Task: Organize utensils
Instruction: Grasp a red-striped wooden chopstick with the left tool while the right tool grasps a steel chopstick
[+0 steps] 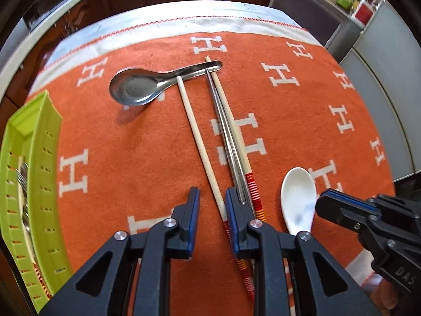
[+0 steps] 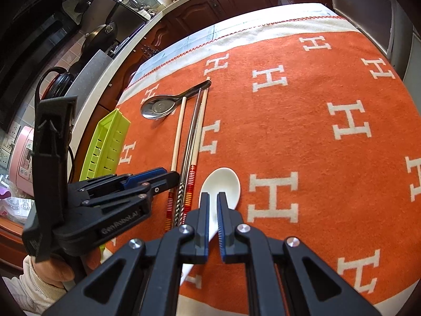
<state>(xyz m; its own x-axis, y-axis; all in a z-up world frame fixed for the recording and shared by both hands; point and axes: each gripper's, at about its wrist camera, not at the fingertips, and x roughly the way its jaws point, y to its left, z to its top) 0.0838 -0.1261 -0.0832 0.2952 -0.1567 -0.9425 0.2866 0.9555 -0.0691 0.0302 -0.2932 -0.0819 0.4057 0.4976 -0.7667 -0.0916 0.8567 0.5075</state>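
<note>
Utensils lay loose on a table draped with an orange cloth (image 1: 131, 144) patterned with white letter H shapes. Toward the far edge, a steel spoon (image 1: 134, 87) lay with its bowl to the left and its handle to the right. The far tips of two wooden chopsticks (image 1: 194, 131) and a pair of metal chopsticks (image 1: 222, 126) met that handle, and all four ran back toward the near edge, the wooden ones ending in red and yellow bands. A white ceramic spoon (image 1: 297, 197) lay just right of them, bowl away from the viewer. At the left edge sat a lime-green slotted tray (image 1: 34, 158) with metal cutlery, partly hidden, inside it. The left gripper (image 1: 211, 197) pointed steeply down over the banded ends, its jaws slightly parted; one wooden chopstick passed between them close to the right-hand finger, and the pads did not clamp it. The right gripper (image 2: 213, 202) hung over the white spoon with its jaws almost together; whether it touched the spoon could not be told. A hand (image 2: 52, 271) in a cream sleeve held the left gripper.
</note>
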